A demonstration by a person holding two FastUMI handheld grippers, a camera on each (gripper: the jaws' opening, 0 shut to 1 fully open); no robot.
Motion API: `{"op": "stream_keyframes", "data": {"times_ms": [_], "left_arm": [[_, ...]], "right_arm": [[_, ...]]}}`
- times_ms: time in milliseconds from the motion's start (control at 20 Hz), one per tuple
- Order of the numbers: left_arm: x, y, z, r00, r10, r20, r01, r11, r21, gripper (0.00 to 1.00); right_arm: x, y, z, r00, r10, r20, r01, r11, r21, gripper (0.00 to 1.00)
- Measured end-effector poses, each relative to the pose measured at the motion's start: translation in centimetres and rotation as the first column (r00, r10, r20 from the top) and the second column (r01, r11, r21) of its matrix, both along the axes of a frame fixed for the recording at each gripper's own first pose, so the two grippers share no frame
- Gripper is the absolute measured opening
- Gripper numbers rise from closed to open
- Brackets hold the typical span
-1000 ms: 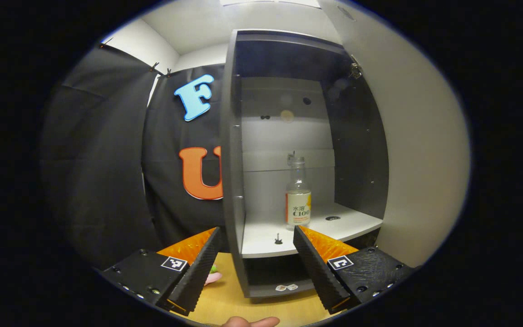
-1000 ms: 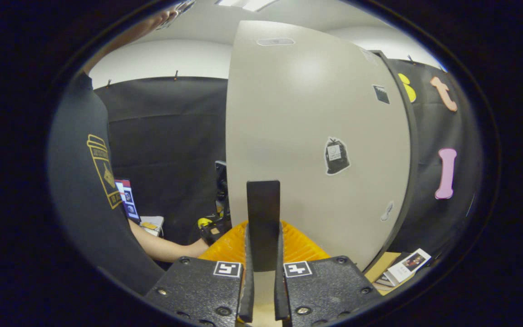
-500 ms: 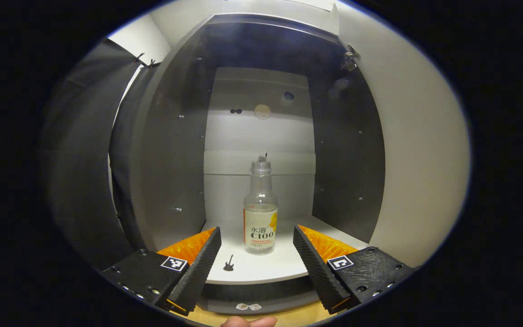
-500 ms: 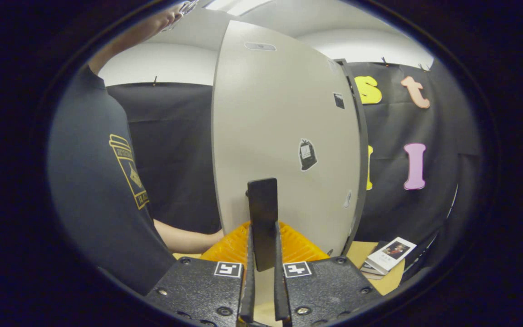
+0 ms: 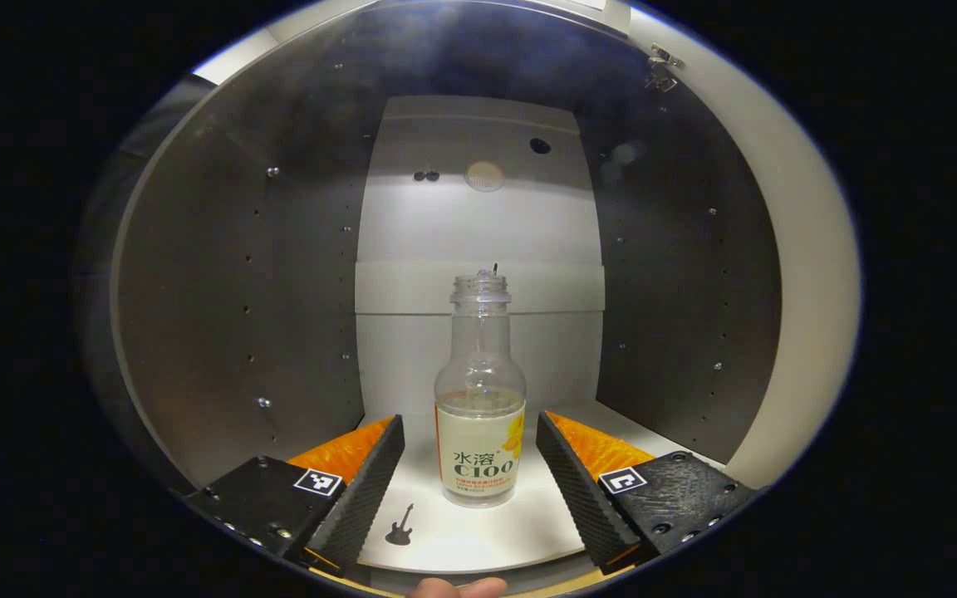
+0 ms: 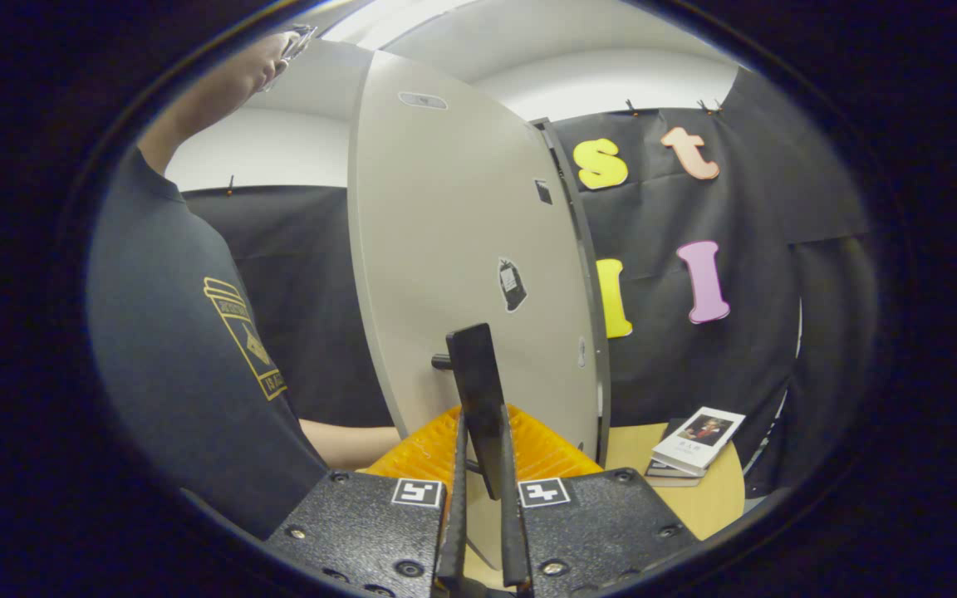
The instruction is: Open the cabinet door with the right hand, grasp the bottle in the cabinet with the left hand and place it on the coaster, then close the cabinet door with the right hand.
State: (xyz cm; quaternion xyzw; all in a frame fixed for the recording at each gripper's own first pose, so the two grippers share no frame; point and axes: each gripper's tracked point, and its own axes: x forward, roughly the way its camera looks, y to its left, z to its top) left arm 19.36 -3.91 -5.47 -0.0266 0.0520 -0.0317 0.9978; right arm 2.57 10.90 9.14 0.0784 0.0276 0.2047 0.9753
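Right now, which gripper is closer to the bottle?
Left. The left gripper is open with the bottle standing between its fingers, untouched. The right gripper is outside, shut on the door handle.

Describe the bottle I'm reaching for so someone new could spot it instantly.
Look inside the open cabinet, on its pale shelf. The bottle stands upright there between the open left tongs: clear, uncapped, with a pale label, unlike the tiny guitar sticker beside it.
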Motion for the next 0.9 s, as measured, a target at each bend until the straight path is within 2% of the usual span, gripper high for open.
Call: {"op": "stream_keyframes", "data": {"times_ms": [50,100,150,300,400,500,550,650,750,850,900], "left_arm": [[0.4,-0.1,-0.1,1.0,-0.001,0.004,0.001,1.0,0.006,0.96],[0.7,-0.3,-0.2,1.0,-0.004,0.005,0.004,1.0,0.019,0.96],[0.9,-0.6,-0.4,1.0,-0.002,0.0,0.002,1.0,0.03,0.96],[1.5,-1.1,-0.5,1.0,0.0,-0.002,0.0,0.999,0.052,0.96],[1.8,-1.6,-0.8,1.0,0.003,-0.008,-0.002,0.998,0.069,0.96],[2.0,-1.6,-0.9,1.0,0.015,-0.008,-0.014,0.996,0.086,0.96],[2.2,-1.8,-1.1,1.0,0.009,-0.013,-0.007,0.996,0.089,0.96],[2.5,-2.1,-1.5,1.0,0.009,-0.029,-0.006,0.994,0.105,0.96],[2.8,-1.9,-2.0,0.999,0.019,-0.04,-0.014,0.994,0.109,0.95],[3.0,-1.6,-2.2,0.999,0.022,-0.044,-0.017,0.993,0.114,0.94],[3.5,-1.5,-2.3,0.999,0.024,-0.041,-0.019,0.993,0.115,0.85]], "right_arm": [[0.0,-1.0,0.1,0.999,-0.037,0.009,0.037,0.999,-0.004,0.27],[0.1,-1.7,0.2,0.998,-0.066,0.019,0.066,0.998,-0.003,0.29],[0.4,-3.2,0.3,0.991,-0.127,0.031,0.128,0.992,-0.007,0.35],[0.9,-7.6,0.6,0.957,-0.284,0.053,0.283,0.959,0.025,0.53],[0.8,-10.2,0.8,0.93,-0.363,0.058,0.358,0.931,0.072,0.55],[0.1,-10.7,1.6,0.93,-0.358,0.081,0.345,0.928,0.144,0.57],[0.3,-10.4,1.8,0.932,-0.351,0.088,0.333,0.927,0.171,0.72],[0.6,-10.5,1.1,0.936,-0.343,0.077,0.325,0.928,0.184,0.89],[1.0,-11.1,0.8,0.931,-0.357,0.073,0.341,0.924,0.172,0.94],[1.1,-11.1,0.9,0.934,-0.35,0.075,0.333,0.926,0.179,0.94],[1.2,-10.9,0.8,0.939,-0.335,0.073,0.317,0.931,0.182,0.93]]}}
